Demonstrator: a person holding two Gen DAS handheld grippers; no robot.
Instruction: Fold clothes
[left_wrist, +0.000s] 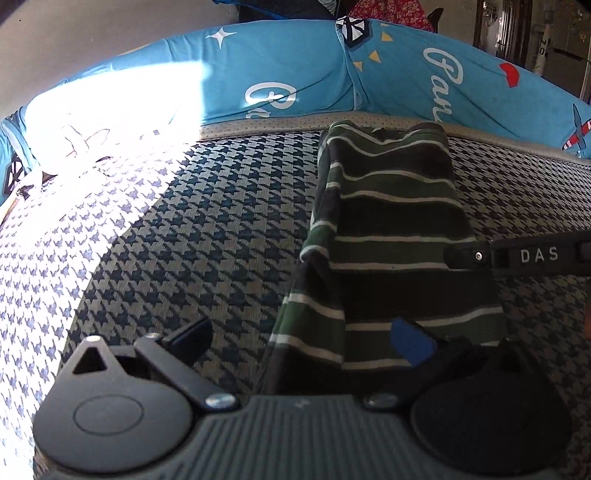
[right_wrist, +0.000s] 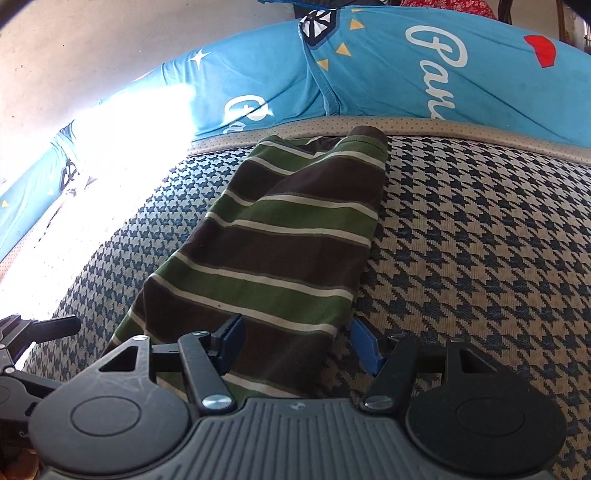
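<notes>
Striped green-brown garment (right_wrist: 280, 236) lies as a long narrow strip on houndstooth cushion (right_wrist: 480, 240), running near to far. Both grippers, left (left_wrist: 303, 343) & right (right_wrist: 295, 339), spread wide at near end, holding nothing. Risk: pinching only top layer, so strip unfolds.

Houndstooth cover (right_wrist: 480, 240) bare either side of striped shirt (right_wrist: 280, 236). Blue cushions (right_wrist: 388, 81) wall off far edge. Left corner lost in sun glare (left_wrist: 122, 107), perhaps clear.
</notes>
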